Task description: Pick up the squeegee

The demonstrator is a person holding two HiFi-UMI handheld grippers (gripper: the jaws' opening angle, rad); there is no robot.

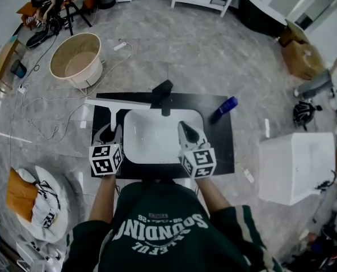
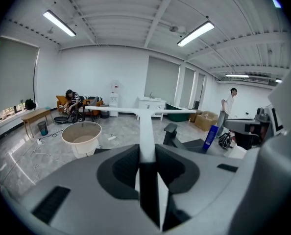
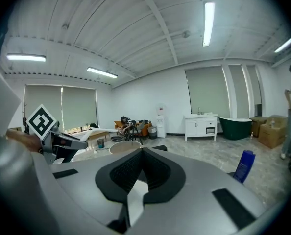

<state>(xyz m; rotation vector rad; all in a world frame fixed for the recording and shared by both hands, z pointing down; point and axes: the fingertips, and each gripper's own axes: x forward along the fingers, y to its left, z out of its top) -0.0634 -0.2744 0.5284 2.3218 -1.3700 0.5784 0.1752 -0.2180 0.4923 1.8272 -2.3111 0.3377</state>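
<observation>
The squeegee (image 1: 119, 102) is white and T-shaped. Its blade hangs level over the back left of the black countertop (image 1: 220, 147), beside the faucet. My left gripper (image 1: 113, 130) is shut on its handle. In the left gripper view the handle runs up from between the jaws (image 2: 146, 153) to the crossbar of the squeegee (image 2: 140, 113). My right gripper (image 1: 188, 132) hovers over the right side of the white sink (image 1: 151, 152) with its jaws closed to a point and nothing in them (image 3: 143, 153). The right gripper view shows the squeegee (image 3: 94, 130) at the left.
A black faucet (image 1: 163, 90) stands behind the sink. A blue bottle (image 1: 227, 106) lies on the counter's back right. On the floor are a beige tub (image 1: 76, 58) with cables at the left and a white basin (image 1: 296, 166) at the right. A person stands far off (image 2: 229, 106).
</observation>
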